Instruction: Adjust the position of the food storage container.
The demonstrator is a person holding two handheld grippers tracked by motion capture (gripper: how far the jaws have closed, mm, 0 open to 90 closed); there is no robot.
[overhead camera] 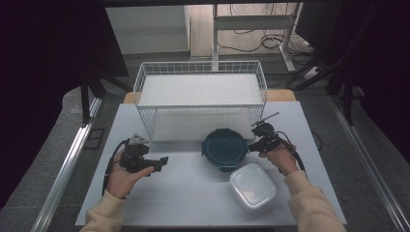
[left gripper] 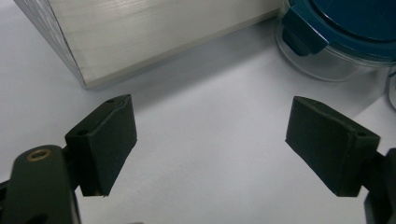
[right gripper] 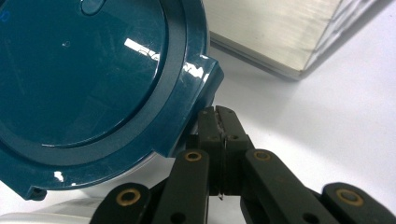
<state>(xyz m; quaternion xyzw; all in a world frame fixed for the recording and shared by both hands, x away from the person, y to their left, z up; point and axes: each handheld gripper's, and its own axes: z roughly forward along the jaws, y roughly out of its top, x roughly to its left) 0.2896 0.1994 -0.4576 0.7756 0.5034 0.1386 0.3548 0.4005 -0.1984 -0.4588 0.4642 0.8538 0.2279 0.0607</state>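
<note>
A round clear container with a dark teal lid (overhead camera: 225,146) stands at the middle of the white table, just in front of the wire basket (overhead camera: 145,79). My right gripper (overhead camera: 253,144) is shut, its tips beside the latch tab on the lid's right side. In the right gripper view the shut jaws (right gripper: 218,114) sit right against that tab of the lid (right gripper: 79,70), with nothing seen between them. My left gripper (overhead camera: 163,160) hovers left of the container, open. Its fingers (left gripper: 109,140) stand wide apart over bare table, and the teal lid (left gripper: 350,23) lies ahead at the right.
A white square lidded container (overhead camera: 253,186) lies at the front right, close to the round one. The white-lined wire basket spans the back of the table; its wall (left gripper: 154,32) is near the left gripper. Black curtains and floor cables surround the table (overhead camera: 193,193).
</note>
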